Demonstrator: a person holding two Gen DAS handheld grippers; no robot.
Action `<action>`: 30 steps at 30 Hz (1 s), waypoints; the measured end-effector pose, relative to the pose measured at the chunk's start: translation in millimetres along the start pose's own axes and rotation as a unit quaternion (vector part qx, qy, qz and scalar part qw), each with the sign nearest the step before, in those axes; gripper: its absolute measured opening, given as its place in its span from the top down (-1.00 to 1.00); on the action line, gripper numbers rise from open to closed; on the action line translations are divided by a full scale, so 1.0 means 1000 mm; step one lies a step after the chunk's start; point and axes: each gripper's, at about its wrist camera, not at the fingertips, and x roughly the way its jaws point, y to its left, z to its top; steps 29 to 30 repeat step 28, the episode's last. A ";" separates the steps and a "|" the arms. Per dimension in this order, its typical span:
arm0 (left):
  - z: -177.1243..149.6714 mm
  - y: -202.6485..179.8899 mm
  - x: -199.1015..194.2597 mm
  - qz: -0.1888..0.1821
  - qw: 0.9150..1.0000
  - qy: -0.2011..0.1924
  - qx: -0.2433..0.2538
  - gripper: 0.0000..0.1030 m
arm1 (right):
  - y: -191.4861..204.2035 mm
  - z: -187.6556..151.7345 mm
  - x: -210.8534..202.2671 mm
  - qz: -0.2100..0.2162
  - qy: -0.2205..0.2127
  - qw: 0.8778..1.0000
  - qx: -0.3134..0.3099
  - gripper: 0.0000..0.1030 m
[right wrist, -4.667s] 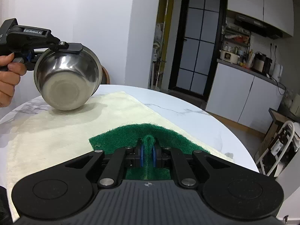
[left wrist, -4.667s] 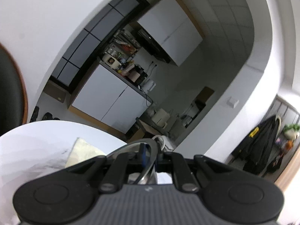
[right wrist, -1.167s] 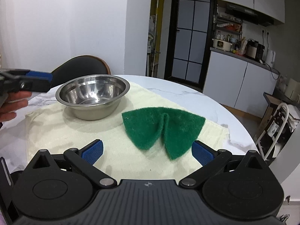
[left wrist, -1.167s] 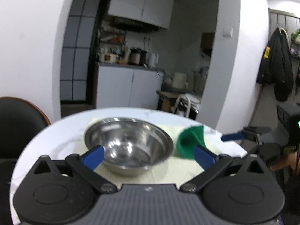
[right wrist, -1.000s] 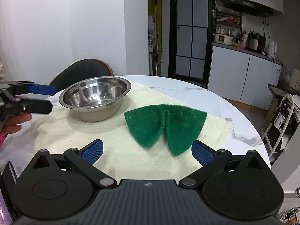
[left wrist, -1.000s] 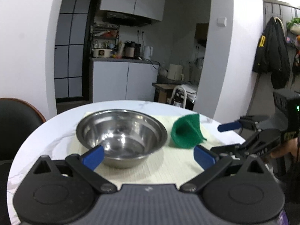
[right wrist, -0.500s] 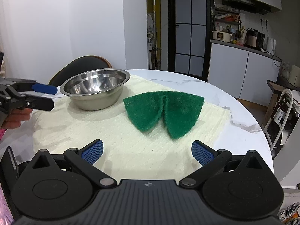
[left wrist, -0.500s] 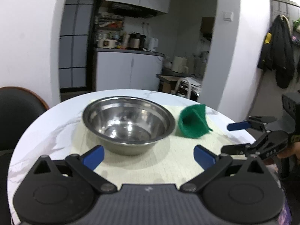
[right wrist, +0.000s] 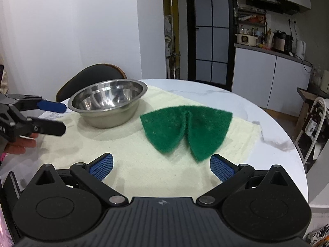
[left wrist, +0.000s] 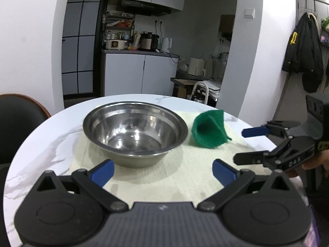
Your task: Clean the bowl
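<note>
Two grippers hang over a round white marble table [right wrist: 236, 103], both spread wide with nothing between their blue pads. From the left wrist view, the left gripper [left wrist: 162, 169] points at the steel bowl [left wrist: 134, 132], which stands upright and empty on a pale cream towel [left wrist: 174, 177] spread across the tabletop. The bowl sits apart from the gripper's fingers, a little beyond the left pad. Just beside the bowl, on its right in that view, lies a green scouring pad [left wrist: 209, 130], pinched in the middle so that it rises off the towel; it does not touch the bowl. The right gripper [left wrist: 250, 144] comes in from the right edge of that view, its two fingers parted, held by a hand mostly out of sight. From the right wrist view, the right gripper [right wrist: 161, 166] faces the green scouring pad [right wrist: 185, 127], which lies near its right pad but clear of it, with the steel bowl [right wrist: 108, 105] farther off to the left on the pale cream towel [right wrist: 127, 156]. The left gripper [right wrist: 54, 117] shows at the left edge there, parted too, with a hand [right wrist: 20, 145] under it. A dark chair [right wrist: 92, 76] stands behind the bowl, and kitchen cabinets [right wrist: 267, 76] fill the background.
</note>
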 end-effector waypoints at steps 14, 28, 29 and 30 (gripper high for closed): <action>-0.002 0.001 -0.003 0.018 1.000 -0.001 0.020 -1.00 | 0.001 0.000 0.004 -0.007 0.005 1.000 -0.001 -1.00; -0.001 0.005 -0.003 0.022 1.000 0.002 0.001 -1.00 | 0.002 -0.003 0.003 -0.023 0.007 1.000 -0.010 -1.00; -0.001 0.005 -0.003 0.022 1.000 0.002 0.001 -1.00 | 0.002 -0.003 0.003 -0.023 0.007 1.000 -0.010 -1.00; -0.001 0.005 -0.003 0.022 1.000 0.002 0.001 -1.00 | 0.002 -0.003 0.003 -0.023 0.007 1.000 -0.010 -1.00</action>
